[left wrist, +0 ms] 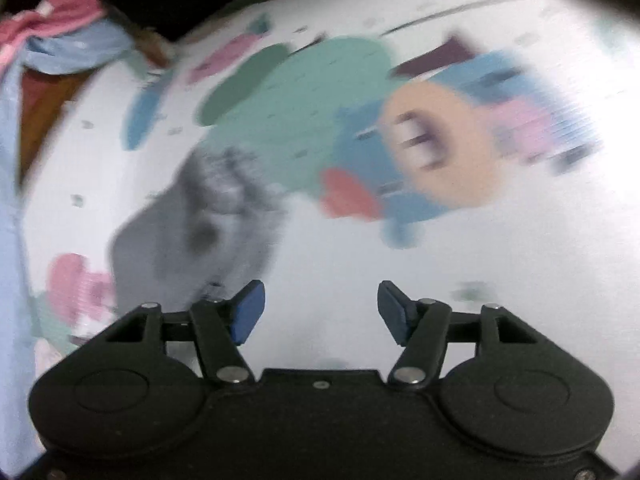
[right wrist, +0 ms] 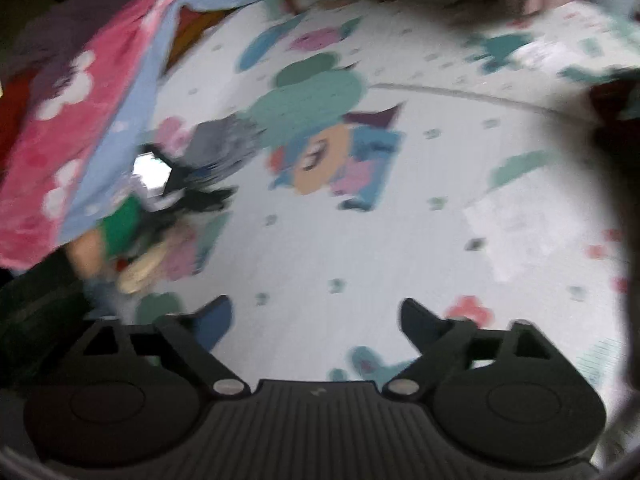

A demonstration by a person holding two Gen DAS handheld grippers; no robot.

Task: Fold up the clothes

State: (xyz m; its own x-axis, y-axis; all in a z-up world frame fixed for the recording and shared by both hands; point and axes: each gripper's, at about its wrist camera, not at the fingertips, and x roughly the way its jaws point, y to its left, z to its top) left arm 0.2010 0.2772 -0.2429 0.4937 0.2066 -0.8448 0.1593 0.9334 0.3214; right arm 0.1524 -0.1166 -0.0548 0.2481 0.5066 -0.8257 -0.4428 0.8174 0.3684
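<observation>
Both my grippers, left (left wrist: 320, 312) and right (right wrist: 316, 322), gape wide and empty over the mat (left wrist: 360, 264); only the right view shows the pink cloth (right wrist: 68, 120) beside the grey garment (right wrist: 218, 140).

A small crumpled garment (left wrist: 200, 224) is lying on the printed mat (left wrist: 340, 280), just ahead and left of the left tongs (left wrist: 320, 312). A heap of clothes (right wrist: 80, 100) is sitting at the mat's far left edge. The right tongs (right wrist: 316, 320) are hanging above the mat's near part, right of the left tongs.
</observation>
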